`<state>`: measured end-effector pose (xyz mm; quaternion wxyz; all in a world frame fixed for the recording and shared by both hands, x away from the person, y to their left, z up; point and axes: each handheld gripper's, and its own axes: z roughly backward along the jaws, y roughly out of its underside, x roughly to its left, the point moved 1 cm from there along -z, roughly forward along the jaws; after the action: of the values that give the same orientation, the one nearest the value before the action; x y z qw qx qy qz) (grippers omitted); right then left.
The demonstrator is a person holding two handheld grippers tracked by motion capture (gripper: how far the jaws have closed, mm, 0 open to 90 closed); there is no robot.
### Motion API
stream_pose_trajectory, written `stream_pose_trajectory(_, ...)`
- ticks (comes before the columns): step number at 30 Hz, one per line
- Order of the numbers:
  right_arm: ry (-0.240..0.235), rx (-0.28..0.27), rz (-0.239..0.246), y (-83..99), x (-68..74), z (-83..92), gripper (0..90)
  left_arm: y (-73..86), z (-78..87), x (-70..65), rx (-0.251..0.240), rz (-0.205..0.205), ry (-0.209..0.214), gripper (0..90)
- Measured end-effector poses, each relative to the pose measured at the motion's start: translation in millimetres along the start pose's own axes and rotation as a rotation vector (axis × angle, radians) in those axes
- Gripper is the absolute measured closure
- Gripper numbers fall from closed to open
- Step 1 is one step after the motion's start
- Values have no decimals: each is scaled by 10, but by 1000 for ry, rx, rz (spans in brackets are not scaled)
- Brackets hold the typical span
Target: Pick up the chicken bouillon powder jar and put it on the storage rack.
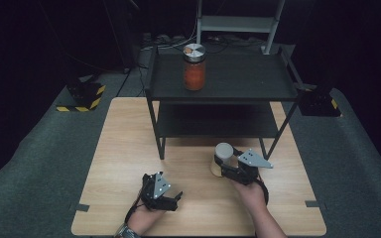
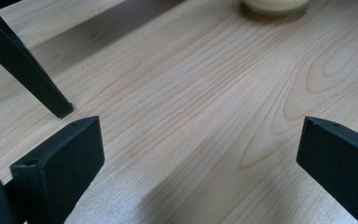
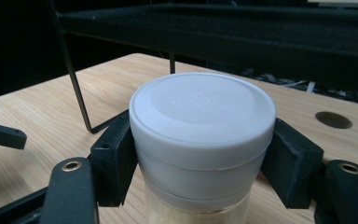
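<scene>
A jar with a white lid (image 1: 223,154) and pale contents stands on the wooden table (image 1: 124,148), just in front of the black shelf's right front leg. My right gripper (image 1: 226,167) is shut on it: in the right gripper view both black pads press the sides of the jar (image 3: 200,121) just below its lid. My left gripper (image 1: 176,201) rests low over the table near its front edge, to the left of the jar. Its jaws stand wide open (image 2: 200,158) with only bare wood between them. The jar's base (image 2: 275,4) shows farther off.
A black two-tier metal shelf (image 1: 228,91) stands at the back half of the table. On its top tier sits a jar of orange contents (image 1: 194,69). One shelf leg (image 2: 23,65) is close to my left gripper. The table has a round hole (image 3: 333,120).
</scene>
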<state>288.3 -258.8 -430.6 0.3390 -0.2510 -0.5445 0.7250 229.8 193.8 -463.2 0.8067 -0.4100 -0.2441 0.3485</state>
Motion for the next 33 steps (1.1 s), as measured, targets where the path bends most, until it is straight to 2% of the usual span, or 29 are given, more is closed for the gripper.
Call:
stream_pose_trajectory(6,9,-31,16,-67,-7,193,332,1,0,-2,0,0,-1,9)
stream_pose_trajectory(19,32,-60,28,-230,0,509,332,3,3,1,-2,3,-1,9)
stream_pose_trajectory(33,49,-143,17,-445,-9,823,332,-1,0,3,0,5,-1,9)
